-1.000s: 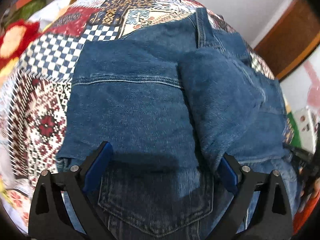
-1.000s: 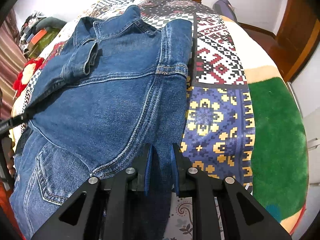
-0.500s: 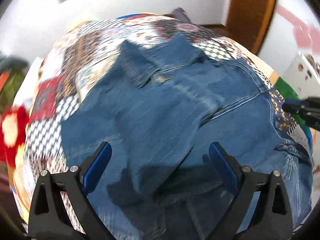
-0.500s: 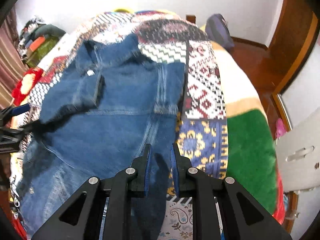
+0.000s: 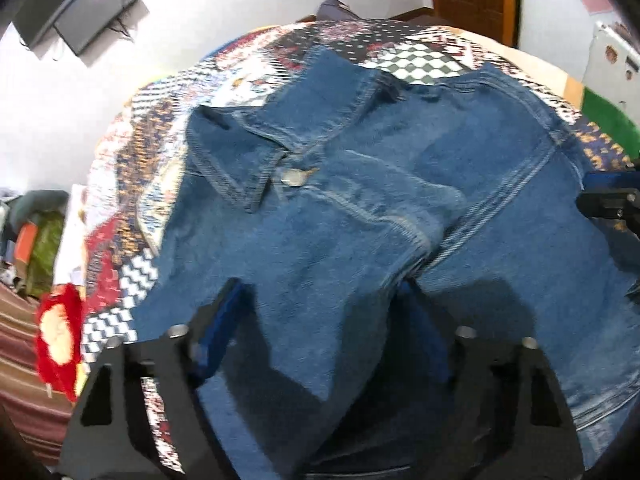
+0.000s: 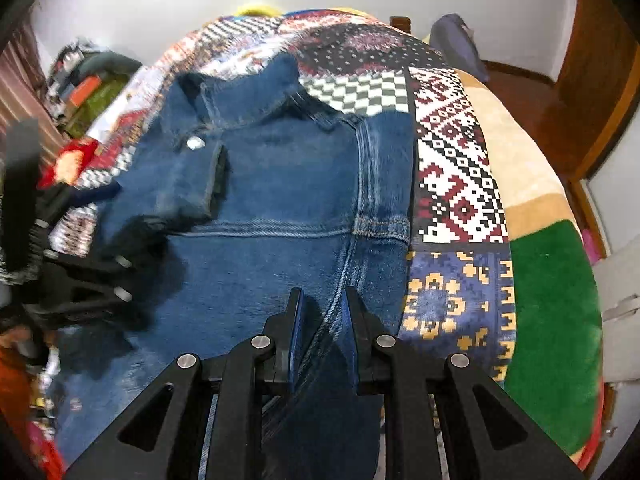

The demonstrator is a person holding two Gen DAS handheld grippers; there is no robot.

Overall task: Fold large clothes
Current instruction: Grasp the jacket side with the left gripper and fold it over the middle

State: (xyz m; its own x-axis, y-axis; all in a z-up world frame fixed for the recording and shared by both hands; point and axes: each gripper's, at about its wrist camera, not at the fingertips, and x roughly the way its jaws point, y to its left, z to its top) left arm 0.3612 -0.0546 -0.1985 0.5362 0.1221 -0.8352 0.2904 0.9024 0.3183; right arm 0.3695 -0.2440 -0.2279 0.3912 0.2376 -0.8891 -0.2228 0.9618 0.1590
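Your denim jacket [image 6: 280, 208] lies spread on the patchwork blanket [image 6: 456, 168], collar at the far end, hem at the near end; one sleeve [image 5: 320, 264] is folded across the body, its cuff toward the middle. Your right gripper [image 6: 322, 332] is clamped on a fold of the jacket at the near right edge, denim pinched between the blue pads; your left gripper [image 5: 320, 320] straddles the near end of the folded sleeve, its jaws closing with cloth between them, the pads not yet pressing as far as you can see.

The risks, as I judge them: if the left jaws catch only the sleeve and not the body layer beneath, the sleeve will drag out of its fold when you lift; if the two hands rise unevenly, the heavy denim will sag in the middle and the fold line will skew; the thin pinch on the right could slip under the jacket's weight; the metal button [image 5: 294, 177] and stiff collar [image 5: 280, 132] may keep the far end from lying flat.

Hard to make out: both views are blurred by motion; the hem and near corners are cut off behind the gripper bodies; how many layers sit between the left jaws cannot be told; the other sleeve is not clearly visible.
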